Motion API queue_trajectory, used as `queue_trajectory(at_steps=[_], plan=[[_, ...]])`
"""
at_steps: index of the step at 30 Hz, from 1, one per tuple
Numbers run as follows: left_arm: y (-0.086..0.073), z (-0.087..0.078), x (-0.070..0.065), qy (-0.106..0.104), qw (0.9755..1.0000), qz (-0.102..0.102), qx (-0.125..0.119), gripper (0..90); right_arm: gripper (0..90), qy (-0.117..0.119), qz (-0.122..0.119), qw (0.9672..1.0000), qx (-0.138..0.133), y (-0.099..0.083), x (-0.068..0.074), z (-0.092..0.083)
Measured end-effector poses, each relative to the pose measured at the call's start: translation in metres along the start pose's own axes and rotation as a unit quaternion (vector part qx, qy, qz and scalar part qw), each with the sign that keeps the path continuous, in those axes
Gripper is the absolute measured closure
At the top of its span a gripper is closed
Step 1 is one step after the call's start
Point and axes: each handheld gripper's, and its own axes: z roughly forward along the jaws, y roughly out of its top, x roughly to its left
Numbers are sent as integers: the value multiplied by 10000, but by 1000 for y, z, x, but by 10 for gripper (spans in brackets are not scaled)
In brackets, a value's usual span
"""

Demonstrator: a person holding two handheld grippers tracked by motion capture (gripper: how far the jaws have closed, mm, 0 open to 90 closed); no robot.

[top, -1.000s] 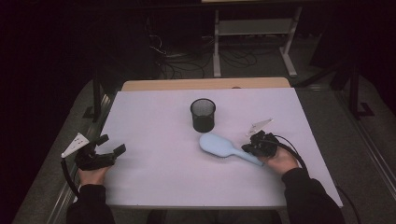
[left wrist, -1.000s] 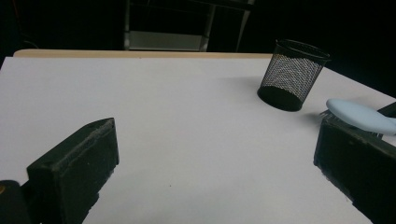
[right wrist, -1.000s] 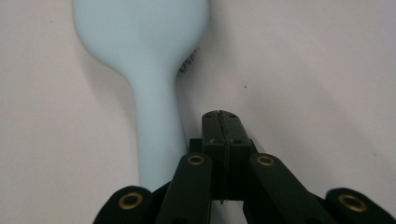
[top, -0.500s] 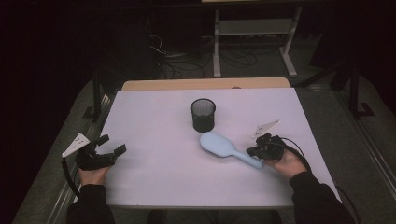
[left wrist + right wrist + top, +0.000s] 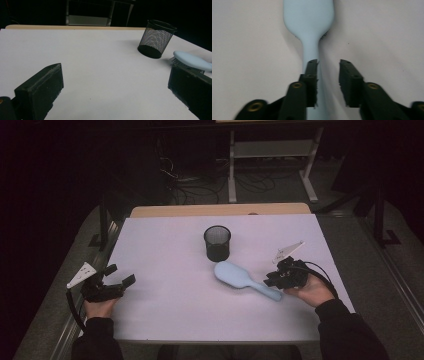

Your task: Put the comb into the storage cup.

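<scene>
table top: pale lilac-white, plain | far table edge: light tan wood | pen cup: black, fine wire-mesh pattern | hairbrush: pale blue back and handle, dark bristles beneath | left gripper: black, white plate on top | right gripper: black jaws, brass-coloured screws, white plate | sleeves: dark

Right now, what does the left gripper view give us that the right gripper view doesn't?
Left gripper view: the black mesh cup standing upright beyond the brush head, the table's far edge, and its own jaws set wide apart over bare table.

Right gripper view: the brush handle running down between its own jaws, which stand apart around it with a gap on one side.

Both: the light blue hairbrush lying on the white tabletop.
</scene>
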Motion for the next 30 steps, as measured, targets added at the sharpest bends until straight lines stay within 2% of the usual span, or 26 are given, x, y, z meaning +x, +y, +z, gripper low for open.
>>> queue_trajectory(at_steps=[3, 4, 5, 6, 7, 8, 11, 13, 17, 20, 30], plan=[[0, 0, 0, 0, 10000, 1, -2, 0, 434, -74, 25, 9999, 83, 4, 0, 1], [0, 0, 0, -1, 10000, -1, -1, 0, 343, -100, 5, 9999, 114, 6, 1, 1], [0, 0, 0, -2, 10000, -1, 0, 0, 302, -132, -23, 9999, 104, 8, 1, 2], [0, 0, 0, -3, 10000, -1, 3, 0, 302, -132, -23, 9999, 104, 8, 1, 2], [0, 0, 0, -3, 10000, 0, 3, 0, 248, -147, -45, 9998, 98, 9, 2, 1], [0, 0, 0, -5, 10000, -2, 1, 0, 150, -145, -102, 9998, 100, 12, 3, 2], [0, 0, 0, -3, 10000, 1, 0, 0, 101, -105, -125, 9997, 156, 15, 4, 3], [0, 0, 0, -2, 10000, -3, -7, 0, 10, -76, -162, 9997, 175, 18, 3, 4], [0, 0, 0, -8, 10000, -13, -16, 0, 0, -25, -144, 9998, 103, 22, 3, 6], [0, 0, 0, -9, 10000, -16, -16, 0, 0, 25, -115, 9997, 224, 24, 1, 13], [1, 0, 1, -31, 10000, -36, -47, 0, 21, 185, -135, 9990, 389, 27, -2, 30]])
